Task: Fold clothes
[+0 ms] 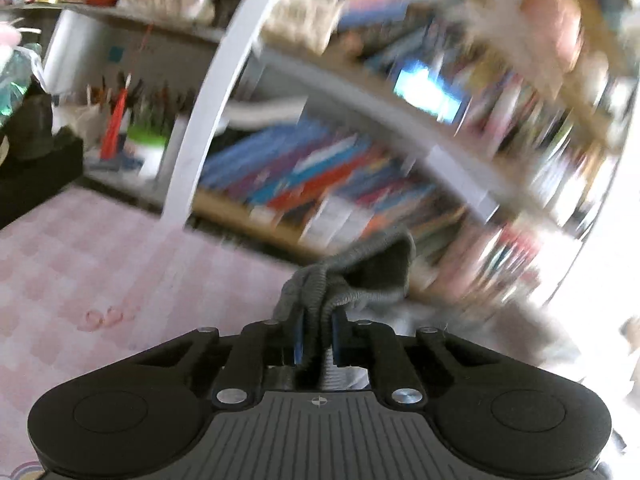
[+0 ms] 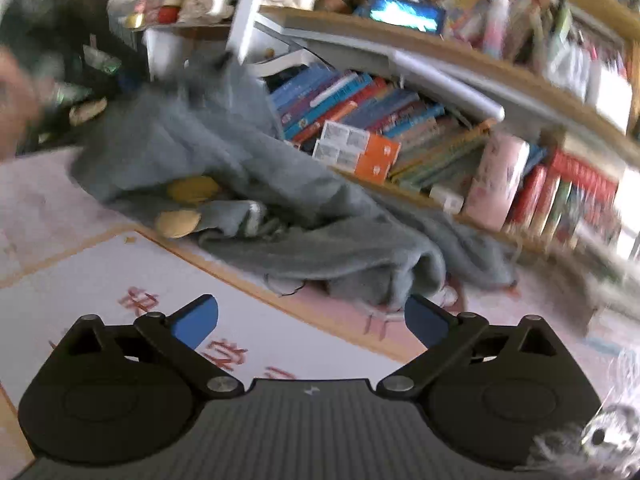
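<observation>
Left gripper (image 1: 318, 340) was clamped on a bunched ribbed hem of the grey garment (image 1: 352, 280), fabric sticking up between the blue pads and flaring to the right. Right gripper (image 2: 312, 318) was wide open, held nothing, and I had it hovering over the pink mat (image 2: 500, 320). Grey sweatshirt (image 2: 256, 184) lay crumpled against the bookshelf (image 2: 400, 128), long axis running upper-left to lower-right. Left view was motion-blurred.

The left tongs (image 1: 317, 334) are clamped tight together, while the right tongs (image 2: 311, 322) are spread wide apart.
</observation>
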